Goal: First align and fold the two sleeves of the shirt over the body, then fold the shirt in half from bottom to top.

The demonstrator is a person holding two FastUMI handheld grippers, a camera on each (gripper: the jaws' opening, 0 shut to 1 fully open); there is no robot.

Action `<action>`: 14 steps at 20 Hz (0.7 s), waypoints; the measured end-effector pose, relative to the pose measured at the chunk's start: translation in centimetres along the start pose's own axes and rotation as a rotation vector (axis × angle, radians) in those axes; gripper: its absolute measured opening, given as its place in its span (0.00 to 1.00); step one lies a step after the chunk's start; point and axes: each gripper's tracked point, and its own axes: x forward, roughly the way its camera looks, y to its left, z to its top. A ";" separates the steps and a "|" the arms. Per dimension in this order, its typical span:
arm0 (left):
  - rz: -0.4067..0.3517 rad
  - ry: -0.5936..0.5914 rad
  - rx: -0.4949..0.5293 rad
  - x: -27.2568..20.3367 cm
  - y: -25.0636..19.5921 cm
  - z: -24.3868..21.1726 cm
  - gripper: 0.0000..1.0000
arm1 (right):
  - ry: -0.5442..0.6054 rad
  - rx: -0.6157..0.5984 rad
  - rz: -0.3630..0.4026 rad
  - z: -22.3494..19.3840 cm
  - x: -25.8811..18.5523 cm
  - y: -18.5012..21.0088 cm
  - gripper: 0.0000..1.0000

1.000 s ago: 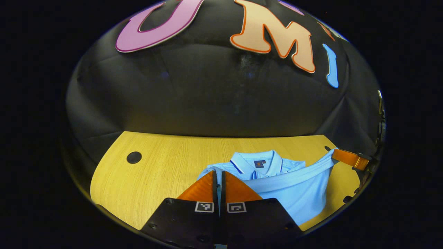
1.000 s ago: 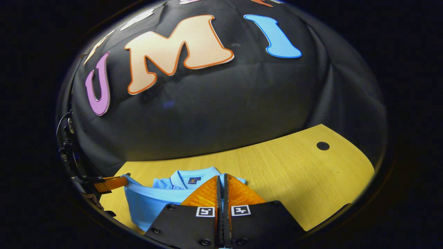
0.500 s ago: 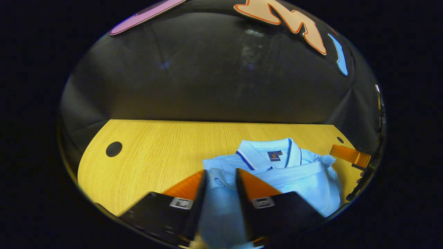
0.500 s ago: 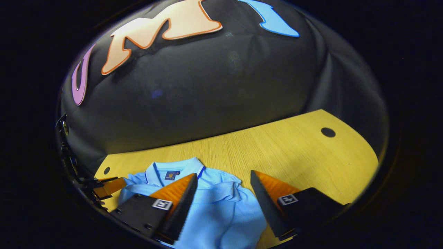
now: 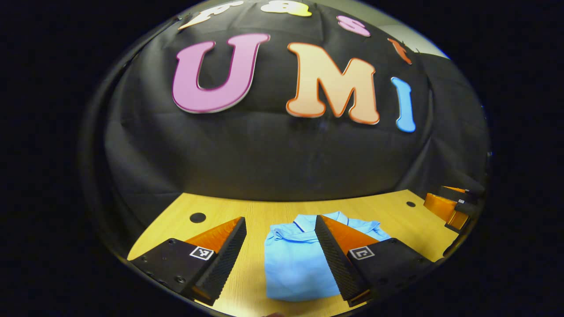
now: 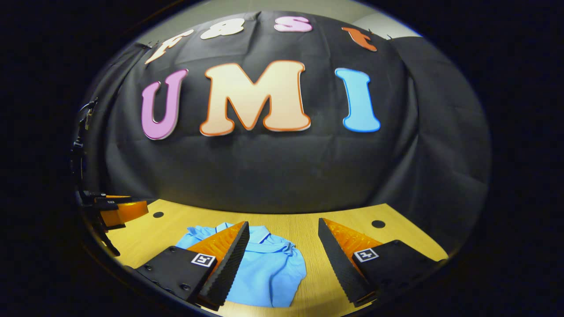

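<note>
Two grippers' jaws wide above folded shirt on wooden table, black-draped booth.

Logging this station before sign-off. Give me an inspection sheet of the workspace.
Surface: wooden table, round holes in it.
Job's things: blue shirt lying folded, collar toward the wall.
Clutter: nothing seen.
Grippers: left gripper open above the shirt; right gripper open, shirt partly between its fingers, not touching.
Cables: nothing seen.
Surroundings: black cloth wall behind the table.
</note>
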 end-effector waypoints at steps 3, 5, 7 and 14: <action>-0.005 -0.080 0.002 -5.9 -1.1 3.0 0.94 | -0.091 -0.003 0.006 3.2 -5.9 -0.2 0.98; 0.000 -0.105 0.005 -9.4 -1.4 3.9 0.94 | -0.117 -0.001 0.007 4.1 -9.2 -0.4 0.94; 0.007 -0.129 0.013 -12.0 -1.7 4.4 0.95 | -0.128 0.007 0.007 4.6 -12.0 -0.5 1.00; 0.010 -0.171 0.033 -16.8 -2.2 5.3 0.94 | -0.152 0.031 0.006 5.5 -16.0 -0.4 0.97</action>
